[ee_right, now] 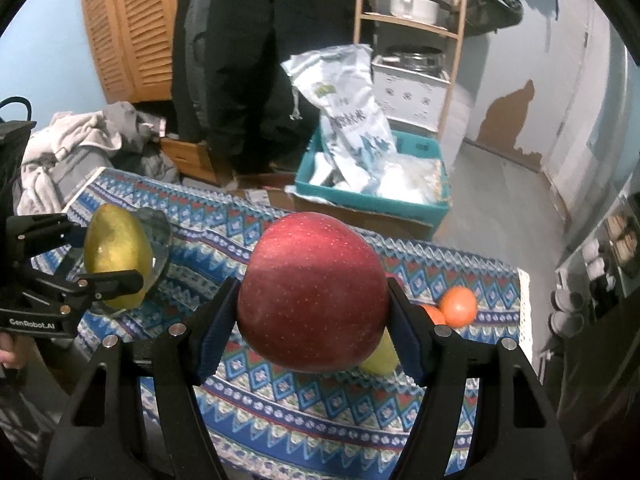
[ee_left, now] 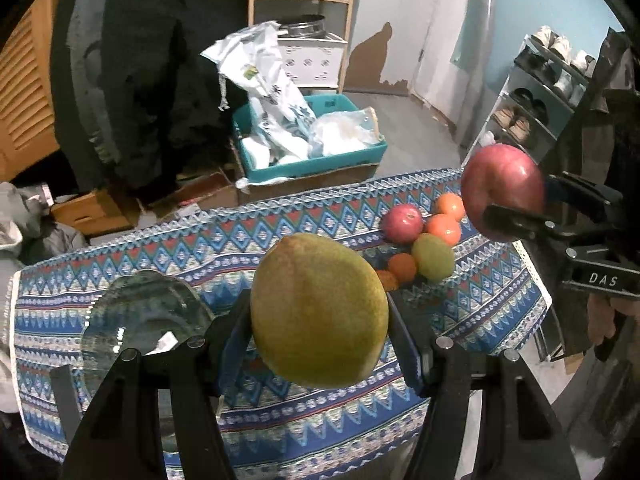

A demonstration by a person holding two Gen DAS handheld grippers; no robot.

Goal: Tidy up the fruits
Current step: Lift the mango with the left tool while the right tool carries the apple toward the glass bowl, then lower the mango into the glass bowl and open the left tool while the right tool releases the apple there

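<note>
- Clamped between the blue pads of the left gripper (ee_left: 320, 316), a yellow-green pear (ee_left: 318, 310) is hanging above the patterned tablecloth (ee_left: 280, 420).
- Right gripper (ee_right: 312, 312) is squeezing a red apple (ee_right: 314, 292), also lifted off the cloth.
- Lying in a cluster near the table's far right corner are one apple (ee_left: 401, 224), one green pear (ee_left: 434, 257) and four oranges (ee_left: 443, 229).
- Glass bowl (ee_left: 144, 320) is sitting near the left edge, seemingly empty.
</note>
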